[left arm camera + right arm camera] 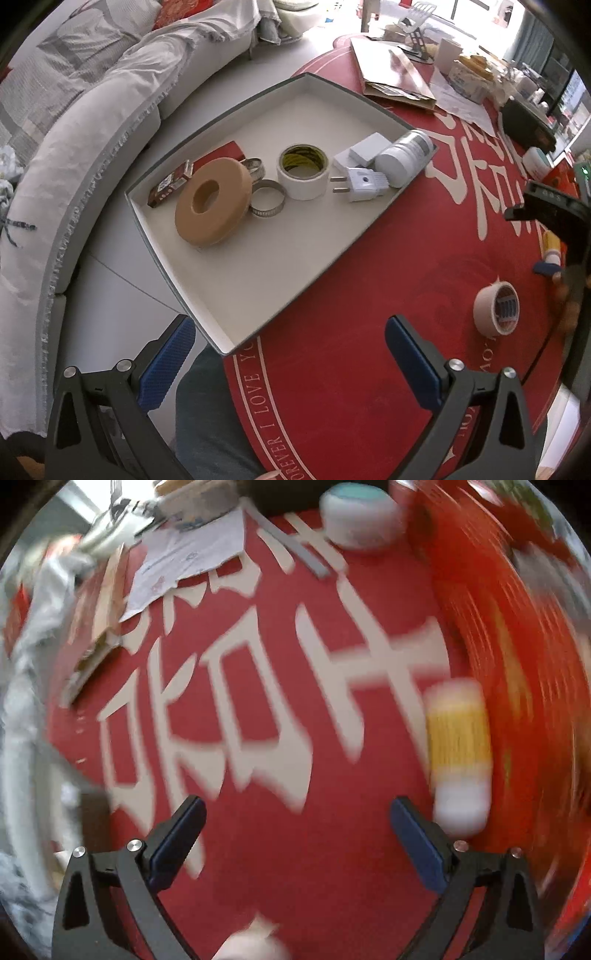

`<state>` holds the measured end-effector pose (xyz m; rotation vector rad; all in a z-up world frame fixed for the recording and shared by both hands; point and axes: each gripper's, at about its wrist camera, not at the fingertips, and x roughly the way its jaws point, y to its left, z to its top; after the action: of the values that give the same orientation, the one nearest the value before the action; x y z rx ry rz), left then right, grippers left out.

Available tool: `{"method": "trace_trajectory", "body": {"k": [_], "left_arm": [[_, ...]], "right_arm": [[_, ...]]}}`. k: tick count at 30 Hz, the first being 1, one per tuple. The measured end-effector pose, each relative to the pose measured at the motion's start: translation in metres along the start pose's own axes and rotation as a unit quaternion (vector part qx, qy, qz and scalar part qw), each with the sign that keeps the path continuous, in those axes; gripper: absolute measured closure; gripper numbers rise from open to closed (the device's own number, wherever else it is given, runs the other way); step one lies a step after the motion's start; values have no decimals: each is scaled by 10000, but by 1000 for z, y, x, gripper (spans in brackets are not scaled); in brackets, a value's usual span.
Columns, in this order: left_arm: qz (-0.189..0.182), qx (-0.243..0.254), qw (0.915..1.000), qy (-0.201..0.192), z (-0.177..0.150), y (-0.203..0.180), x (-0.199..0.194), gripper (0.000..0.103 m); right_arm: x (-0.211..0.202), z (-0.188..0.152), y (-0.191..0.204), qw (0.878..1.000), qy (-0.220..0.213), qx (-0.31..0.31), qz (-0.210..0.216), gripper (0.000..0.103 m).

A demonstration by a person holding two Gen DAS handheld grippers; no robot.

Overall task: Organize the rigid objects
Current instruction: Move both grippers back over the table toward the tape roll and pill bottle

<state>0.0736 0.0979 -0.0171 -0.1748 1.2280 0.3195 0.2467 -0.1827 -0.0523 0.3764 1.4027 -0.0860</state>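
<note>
My left tool (pixel 290 354) and right tool (pixel 297 834) both gape empty; a blurred, seemingly yellow-banded bottle (pixel 460 753) lies just beside my right one.

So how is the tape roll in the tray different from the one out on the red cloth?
The tray roll is white with a yellow-and-dark core; the cloth roll is beige with a blue-printed core. The tray roll lies flat, hole up, inside the tray; the cloth roll is tipped, its hole facing sideways. The tray roll sits among other items; the cloth roll sits alone. Both are partly used tape rolls.
</note>
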Motion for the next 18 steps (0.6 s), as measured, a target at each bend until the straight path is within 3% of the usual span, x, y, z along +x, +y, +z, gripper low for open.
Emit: {"method": "trace_trajectory", "body": {"k": [2, 6, 10, 13, 18], "left_arm": [[-5, 42, 10000, 1, -3, -1, -1, 0], [23, 40, 10000, -5, -8, 0, -5, 0], [81, 37, 9999, 70, -9, 2, -4, 0], [130, 30, 9999, 87, -8, 4, -4, 0], [196, 27, 9997, 147, -6, 4, 0, 0]], "right_arm": [[-4, -20, 4, 9997, -96, -215, 108, 2], [-27, -12, 22, 9816, -1384, -945, -914, 2], [-6, 19, 38, 9735, -1201, -1047, -1641, 2], [5, 35, 34, 9731, -1137, -902, -1789, 2], [18, 63, 27, 9583, -1132, -1169, -2350, 2]]}}
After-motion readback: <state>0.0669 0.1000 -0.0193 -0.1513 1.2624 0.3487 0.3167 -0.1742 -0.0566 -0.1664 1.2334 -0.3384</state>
